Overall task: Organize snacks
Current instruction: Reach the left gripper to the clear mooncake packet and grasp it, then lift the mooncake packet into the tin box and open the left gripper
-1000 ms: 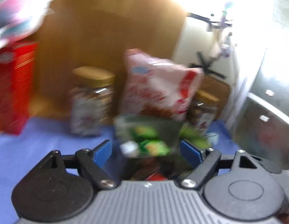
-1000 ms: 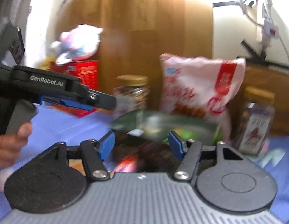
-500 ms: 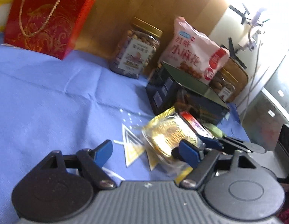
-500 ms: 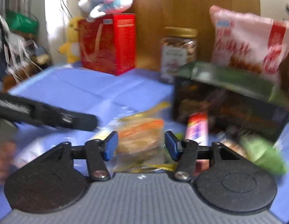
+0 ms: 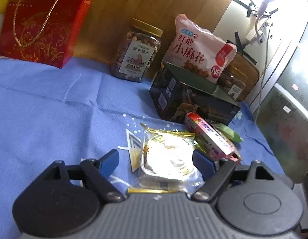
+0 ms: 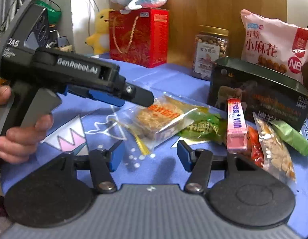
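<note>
Wrapped pastry (image 5: 168,159) lies between open left tongs (image 5: 156,162); untouched.

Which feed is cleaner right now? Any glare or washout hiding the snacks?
Left wrist view: window light blows out the upper right corner, and glare whitens the clear-wrapped pastry between the open left gripper jaws, hiding its label. Right wrist view: evenly lit and sharp, same pastry readable; fisheye bends the edges in both.
</note>
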Demonstrator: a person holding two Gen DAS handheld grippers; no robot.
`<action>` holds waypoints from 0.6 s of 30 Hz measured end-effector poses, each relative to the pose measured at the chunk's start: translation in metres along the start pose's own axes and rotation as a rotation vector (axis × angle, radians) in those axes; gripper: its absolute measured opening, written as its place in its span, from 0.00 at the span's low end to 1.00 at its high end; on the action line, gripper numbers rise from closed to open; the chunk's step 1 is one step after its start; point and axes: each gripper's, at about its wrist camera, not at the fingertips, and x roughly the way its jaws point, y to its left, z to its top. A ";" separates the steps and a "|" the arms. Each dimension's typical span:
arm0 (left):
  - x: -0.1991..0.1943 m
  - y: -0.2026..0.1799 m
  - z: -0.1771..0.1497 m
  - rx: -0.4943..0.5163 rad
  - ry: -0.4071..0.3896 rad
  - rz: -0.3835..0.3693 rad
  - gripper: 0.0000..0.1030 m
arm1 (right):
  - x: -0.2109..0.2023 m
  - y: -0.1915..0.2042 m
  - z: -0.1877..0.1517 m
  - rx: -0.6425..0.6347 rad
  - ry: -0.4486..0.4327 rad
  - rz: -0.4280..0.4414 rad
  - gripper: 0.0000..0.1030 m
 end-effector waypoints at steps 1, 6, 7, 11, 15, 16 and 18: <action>0.002 0.000 0.001 0.000 0.006 0.002 0.80 | 0.002 -0.001 0.002 -0.001 0.001 -0.001 0.60; 0.011 0.000 -0.003 -0.021 0.063 -0.024 0.57 | 0.014 0.002 0.010 -0.031 0.013 -0.003 0.59; 0.013 -0.002 -0.004 -0.017 0.074 -0.034 0.52 | 0.015 0.003 0.010 -0.035 0.014 -0.004 0.59; 0.008 -0.006 -0.009 0.000 0.061 -0.014 0.42 | 0.017 0.006 0.007 -0.045 0.010 -0.022 0.54; -0.005 -0.009 -0.015 -0.003 0.057 -0.014 0.41 | 0.007 0.004 0.004 -0.039 -0.006 0.004 0.50; -0.009 -0.011 -0.017 -0.001 0.053 -0.012 0.41 | 0.004 0.006 0.003 -0.053 -0.010 0.011 0.50; -0.021 -0.013 -0.025 -0.001 0.047 -0.006 0.41 | -0.004 0.012 -0.001 -0.097 -0.019 0.030 0.50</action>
